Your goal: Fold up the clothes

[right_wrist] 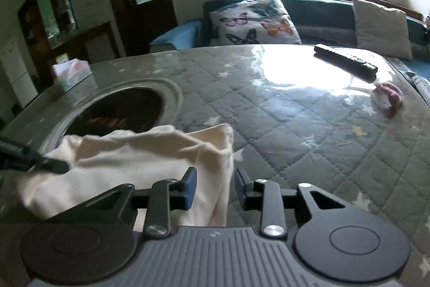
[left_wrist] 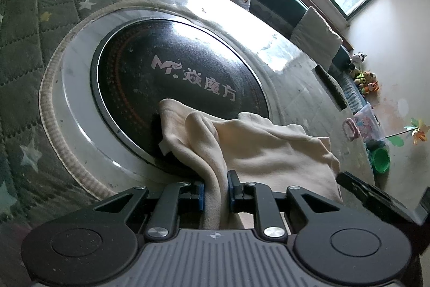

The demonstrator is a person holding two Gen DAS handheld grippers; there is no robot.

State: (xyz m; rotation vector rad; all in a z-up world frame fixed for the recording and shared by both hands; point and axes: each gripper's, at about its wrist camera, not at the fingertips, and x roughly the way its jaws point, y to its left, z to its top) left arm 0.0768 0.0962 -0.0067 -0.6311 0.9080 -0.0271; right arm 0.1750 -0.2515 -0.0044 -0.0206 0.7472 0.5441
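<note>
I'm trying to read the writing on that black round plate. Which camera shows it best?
The left wrist view: the black plate fills the middle, its white lettering plain above the cloth. In the right wrist view the plate lies far left, dark, partly behind the cloth, lettering unreadable.

A garment (right_wrist: 139, 152) lies on the desk (right_wrist: 295, 125), its far-left part over a round cooktop (left_wrist: 174, 77) set into the desk. A remote (right_wrist: 345, 61) and a tissue box (right_wrist: 71, 74) sit at the far edge, right and left. A sofa with a butterfly cushion (right_wrist: 255, 22) stands behind the desk.
</note>
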